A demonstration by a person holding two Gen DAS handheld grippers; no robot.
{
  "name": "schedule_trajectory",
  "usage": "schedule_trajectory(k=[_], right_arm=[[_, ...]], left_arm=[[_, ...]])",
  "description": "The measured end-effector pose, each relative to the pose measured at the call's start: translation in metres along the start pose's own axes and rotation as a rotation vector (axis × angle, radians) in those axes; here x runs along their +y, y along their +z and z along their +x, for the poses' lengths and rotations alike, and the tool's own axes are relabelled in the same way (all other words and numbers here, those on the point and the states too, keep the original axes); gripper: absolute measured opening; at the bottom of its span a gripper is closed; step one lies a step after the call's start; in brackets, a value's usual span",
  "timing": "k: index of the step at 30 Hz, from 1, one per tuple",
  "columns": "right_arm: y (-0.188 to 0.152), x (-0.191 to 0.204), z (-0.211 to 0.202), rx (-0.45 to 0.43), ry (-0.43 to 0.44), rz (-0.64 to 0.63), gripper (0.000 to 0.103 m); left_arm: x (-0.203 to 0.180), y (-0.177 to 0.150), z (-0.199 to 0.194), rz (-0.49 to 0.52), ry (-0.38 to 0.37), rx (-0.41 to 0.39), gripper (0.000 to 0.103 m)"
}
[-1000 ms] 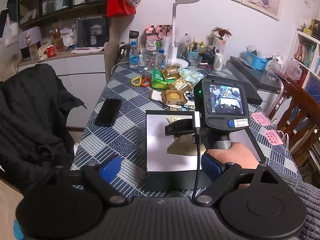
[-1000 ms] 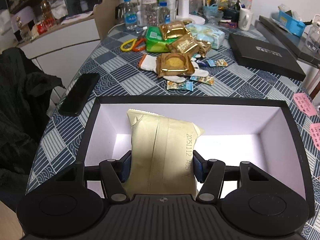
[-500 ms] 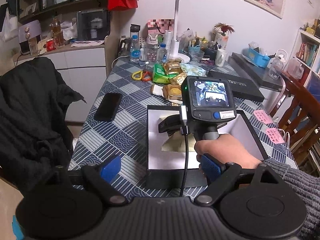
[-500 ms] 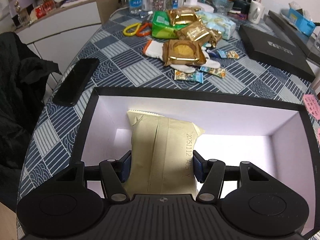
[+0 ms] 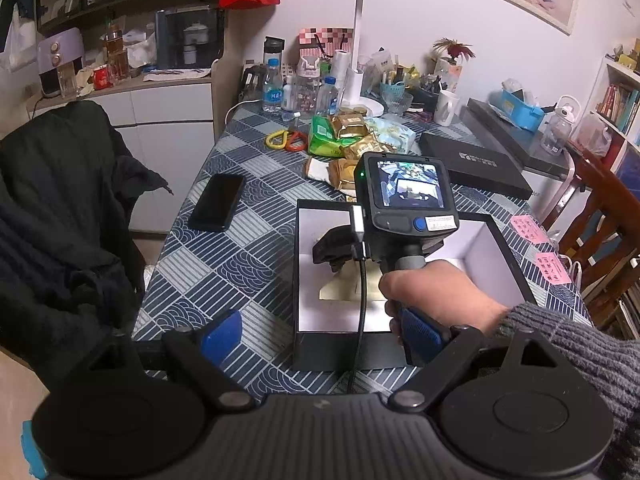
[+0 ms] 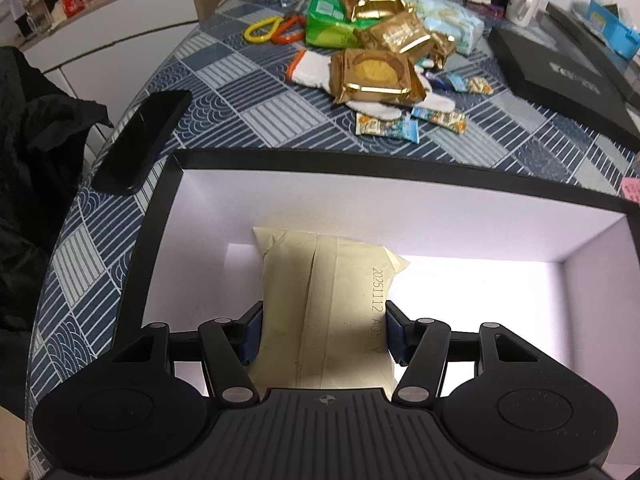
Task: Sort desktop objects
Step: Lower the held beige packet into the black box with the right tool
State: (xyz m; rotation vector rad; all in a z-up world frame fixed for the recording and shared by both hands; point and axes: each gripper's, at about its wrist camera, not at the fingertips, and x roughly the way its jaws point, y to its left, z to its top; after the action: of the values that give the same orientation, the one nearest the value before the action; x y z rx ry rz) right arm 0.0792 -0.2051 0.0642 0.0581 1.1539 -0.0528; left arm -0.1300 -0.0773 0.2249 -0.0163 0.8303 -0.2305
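Right tongs (image 6: 323, 330): clenched on a beige snack packet (image 6: 332, 300), blue pads (image 6: 251, 334) pressing both long edges. Packet hangs printed-seam side up inside the open black box (image 6: 154, 248), lower centre of the right wrist view, over the white floor of the box; whether its far end touches the floor cannot be told. In the left wrist view the right hand (image 5: 434, 290) grips the handle at centre right, the tool's small screen (image 5: 408, 184) facing the camera, tongs dipped into the box.

Left tongs (image 5: 320, 330): released, nothing between the blue pads (image 5: 220, 332), poised at the bottom of the frame above the near edge of the tabletop (image 5: 224, 264), just short of the box.

Beyond the box, upper centre of the right wrist view: two small candy wrappers (image 6: 386, 125) nearest the rim, then a gold cake packet (image 6: 374, 76) lying on a white glove (image 6: 310, 68), more gold packets (image 6: 396, 34) and a green bag (image 6: 326, 22) behind, yellow and orange rings (image 6: 274, 30) to their left. Black phone (image 6: 144, 142) flat at the left, just beside the box corner. Black box lid (image 6: 560, 76) at the upper right. Pink notes (image 5: 538, 248) at right of the box in the left wrist view
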Motion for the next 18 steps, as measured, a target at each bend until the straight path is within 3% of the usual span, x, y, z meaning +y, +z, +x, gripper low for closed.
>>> schedule_trajectory(k=[8,18], right_arm=[[0.007,0.008,0.013,0.045,0.008,0.000,0.058],[0.007,0.013,0.013,0.042,0.004,-0.011,0.059]], left_arm=[[-0.002,-0.001,0.002,-0.004,0.003,0.009,0.103],[-0.002,0.001,0.003,-0.001,0.003,0.015,0.103]])
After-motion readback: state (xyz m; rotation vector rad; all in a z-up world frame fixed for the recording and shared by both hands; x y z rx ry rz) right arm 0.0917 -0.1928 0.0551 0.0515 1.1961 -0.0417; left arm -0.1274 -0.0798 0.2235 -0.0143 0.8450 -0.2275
